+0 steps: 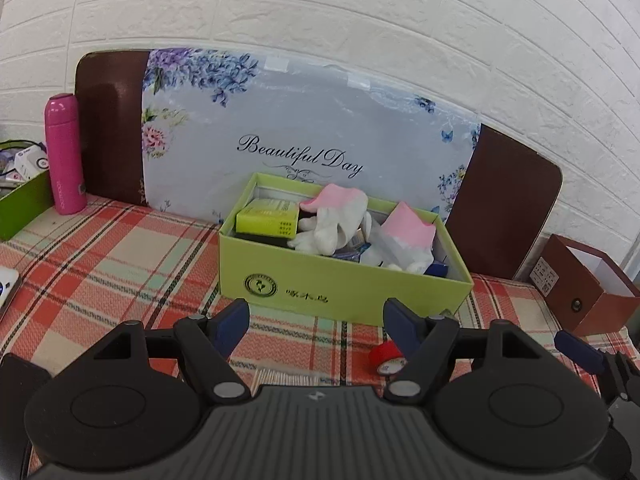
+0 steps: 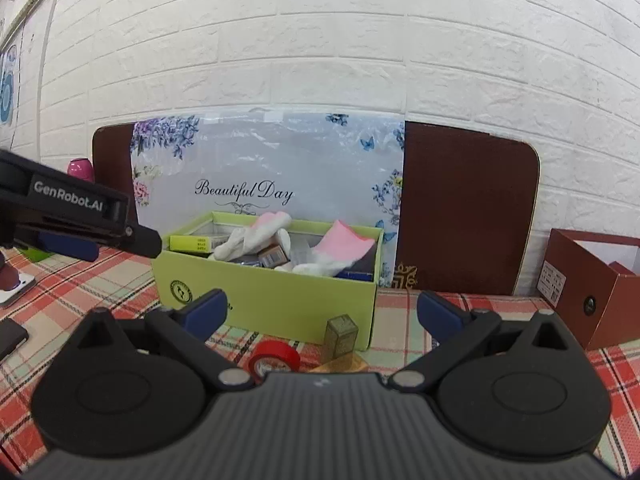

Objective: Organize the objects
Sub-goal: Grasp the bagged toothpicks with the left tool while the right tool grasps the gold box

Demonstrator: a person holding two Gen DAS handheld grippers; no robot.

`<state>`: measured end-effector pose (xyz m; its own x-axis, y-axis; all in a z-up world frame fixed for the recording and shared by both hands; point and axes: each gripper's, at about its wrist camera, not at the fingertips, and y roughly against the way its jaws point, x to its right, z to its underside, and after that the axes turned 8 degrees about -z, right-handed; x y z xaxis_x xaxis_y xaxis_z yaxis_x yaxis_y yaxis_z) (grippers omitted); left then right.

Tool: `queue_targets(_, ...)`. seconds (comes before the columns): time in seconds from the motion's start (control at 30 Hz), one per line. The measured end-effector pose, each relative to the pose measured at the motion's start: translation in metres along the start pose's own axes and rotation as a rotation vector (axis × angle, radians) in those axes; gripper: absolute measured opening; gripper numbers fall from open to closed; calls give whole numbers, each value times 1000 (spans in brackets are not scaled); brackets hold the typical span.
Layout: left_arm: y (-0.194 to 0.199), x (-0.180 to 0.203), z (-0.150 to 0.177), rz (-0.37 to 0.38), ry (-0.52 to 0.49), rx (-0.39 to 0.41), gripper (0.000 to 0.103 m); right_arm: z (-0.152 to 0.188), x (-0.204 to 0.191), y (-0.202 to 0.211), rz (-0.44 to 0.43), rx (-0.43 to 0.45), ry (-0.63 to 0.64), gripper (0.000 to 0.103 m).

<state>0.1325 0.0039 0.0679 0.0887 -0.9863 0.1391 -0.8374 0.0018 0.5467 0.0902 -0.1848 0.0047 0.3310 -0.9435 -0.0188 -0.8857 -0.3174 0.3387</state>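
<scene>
Left wrist view first, from the left side. At the far left edge of the desk (image 1: 120, 248), which carries a red plaid cloth, stands a dark green box (image 1: 22, 208) with small things in it. Just beside it a pink bottle (image 1: 64, 154) stands upright against the brown board (image 1: 110, 128) that leans on the white brick wall (image 1: 360, 12). A floral panel (image 1: 320, 128) with the words "Beautiful Day" covers the middle of this board. In front of the panel, near the middle of the desk, is the light green box (image 1: 332, 280). It is open and holds a yellow-green carton (image 1: 267, 218) at its left side and two white and pink socks (image 1: 340, 216), with some small packets between them that I cannot read. The left gripper (image 1: 316, 322) hovers before this box; its jaws are released and nothing is between them. Under it lies a bundle of toothpicks (image 1: 288, 378), and a red tape roll (image 1: 386, 356) lies just to the right, near the front edge. At the far right edge stands an open brown box (image 1: 580, 284).

Right wrist view shows the same light green box (image 2: 272, 296) straight ahead. The right gripper (image 2: 320, 312) has its jaws spread wide and empty. Below it lie the red tape roll (image 2: 274, 356) and a small gold carton (image 2: 341, 336), which stands upright just beside the front wall of the green box.
</scene>
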Motion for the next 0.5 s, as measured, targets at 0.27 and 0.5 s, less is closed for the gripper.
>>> queue_targets(0.27, -10, -19, 39, -49, -1, -67, 77, 33, 1, 7, 2, -79, -71, 103)
queue_targets(0.5, -31, -21, 67, -61, -20, -112, 77, 63, 4, 4, 11, -161, -126, 103)
